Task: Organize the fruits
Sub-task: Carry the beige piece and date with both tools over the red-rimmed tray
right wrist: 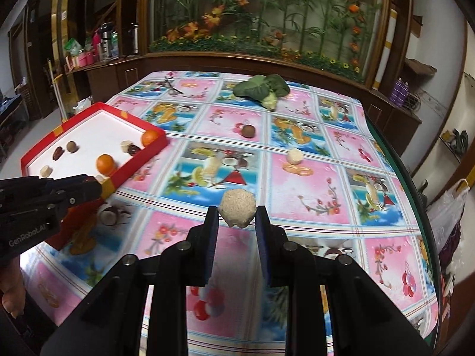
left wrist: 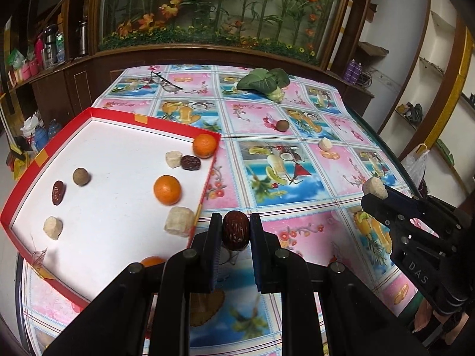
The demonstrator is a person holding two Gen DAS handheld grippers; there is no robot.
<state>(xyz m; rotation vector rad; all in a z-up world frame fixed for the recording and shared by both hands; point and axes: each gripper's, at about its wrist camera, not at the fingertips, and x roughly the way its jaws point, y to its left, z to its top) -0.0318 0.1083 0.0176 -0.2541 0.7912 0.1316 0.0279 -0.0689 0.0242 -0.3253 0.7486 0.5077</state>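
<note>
Grippers are both loaded. Left gripper [left wrist: 236, 222] pinches a dark red wrinkled jujube [left wrist: 235, 230] between its two pads, above the tablecloth [left wrist: 297, 231] just off the near right corner of the red-rimmed tray [left wrist: 23, 190]. Right gripper [right wrist: 236, 213] pinches a pale, rough-surfaced cube-like fruit piece [right wrist: 236, 211] above a pink square of the cloth; in the left wrist view this same gripper appears at 3 o'clock with the pale piece at its tip. Tray position: 9 o'clock in the left wrist view, lying flat on the table with a white floor. Tray contents: two oranges [left wrist: 167, 190], one at the far right corner and one near the right wall; two further jujubes; one round brown fruit [left wrist: 80, 176]; three pale pieces, one of them resting against the right wall at the near end. A third orange [left wrist: 152, 261] shows partly behind the left gripper's frame, at the tray's near edge; whether it lies inside the tray or outside it cannot be told. Items on the cloth outside the tray: a round brown fruit [right wrist: 247, 130] and a pale piece [right wrist: 294, 156], both at 12 o'clock from the right gripper, well apart from it. A leafy green vegetable [right wrist: 262, 89] lies at the far edge of the table, at 12 o'clock. Eyeglasses [left wrist: 164, 82] lie at the far left of the cloth, at 11 o'clock in the left wrist view.
</note>
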